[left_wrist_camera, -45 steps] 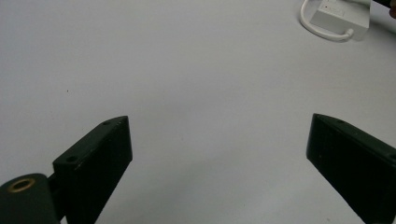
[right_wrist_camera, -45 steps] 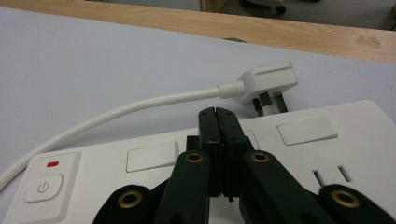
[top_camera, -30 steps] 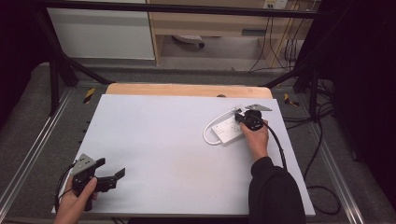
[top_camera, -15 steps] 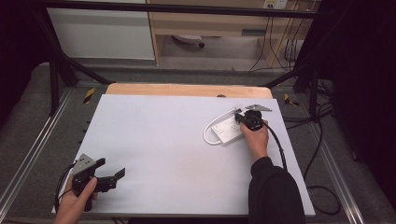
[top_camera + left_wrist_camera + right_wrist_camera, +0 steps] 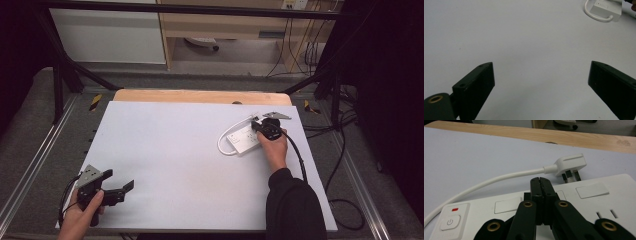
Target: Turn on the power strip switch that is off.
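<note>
A white power strip (image 5: 242, 140) lies at the far right of the white table (image 5: 170, 150), its cable (image 5: 223, 145) looping round its left end. In the right gripper view the strip (image 5: 599, 202) has a power button (image 5: 450, 222) at its left end, and its white plug (image 5: 571, 165) lies just behind it, prongs showing. My right gripper (image 5: 540, 181) is shut with nothing between its jaws, tips over the strip's top face. The same right gripper (image 5: 257, 126) sits at the strip's right end. My left gripper (image 5: 120, 180) stands open near the front left corner, over bare table (image 5: 541, 72).
A wooden board (image 5: 200, 96) runs along the table's far edge. Metal rails (image 5: 30, 170) flank the table on both sides. Black cables (image 5: 345, 200) lie on the floor to the right. Between the two grippers the white surface is bare.
</note>
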Tool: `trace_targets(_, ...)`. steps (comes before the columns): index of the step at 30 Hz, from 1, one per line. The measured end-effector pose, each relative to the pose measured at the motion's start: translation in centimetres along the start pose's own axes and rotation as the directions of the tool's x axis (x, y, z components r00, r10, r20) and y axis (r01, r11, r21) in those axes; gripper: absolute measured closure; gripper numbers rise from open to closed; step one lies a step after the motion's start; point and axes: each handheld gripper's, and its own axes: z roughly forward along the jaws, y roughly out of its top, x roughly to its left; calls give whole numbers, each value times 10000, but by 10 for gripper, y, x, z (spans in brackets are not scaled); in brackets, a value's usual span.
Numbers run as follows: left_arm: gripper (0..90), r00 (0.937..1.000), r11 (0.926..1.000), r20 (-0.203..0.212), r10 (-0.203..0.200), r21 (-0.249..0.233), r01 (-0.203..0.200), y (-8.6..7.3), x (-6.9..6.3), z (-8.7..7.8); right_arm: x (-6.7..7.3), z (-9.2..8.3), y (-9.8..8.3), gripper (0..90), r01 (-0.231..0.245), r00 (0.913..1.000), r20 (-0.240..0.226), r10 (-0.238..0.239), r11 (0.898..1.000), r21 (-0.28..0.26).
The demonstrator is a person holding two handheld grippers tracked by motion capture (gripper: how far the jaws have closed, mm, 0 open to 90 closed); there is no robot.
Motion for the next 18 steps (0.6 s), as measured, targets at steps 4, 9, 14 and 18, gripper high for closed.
trace_targets(4,68,10000,10000,1,3,3,-3,0,0,0,0,0,0,900,-27,10000,-4,27,10000,7)
trace_targets(9,68,10000,10000,-5,2,6,-2,0,0,0,0,0,-1,900,-48,10000,13,48,10000,-43)
trace_targets(14,69,10000,10000,-14,15,10,-15,0,0,0,0,0,-1,900,-116,9999,-8,116,9999,-68)
trace_targets(18,68,10000,10000,0,-1,-2,1,0,0,0,0,0,-1,900,-92,10000,1,92,9999,-69)
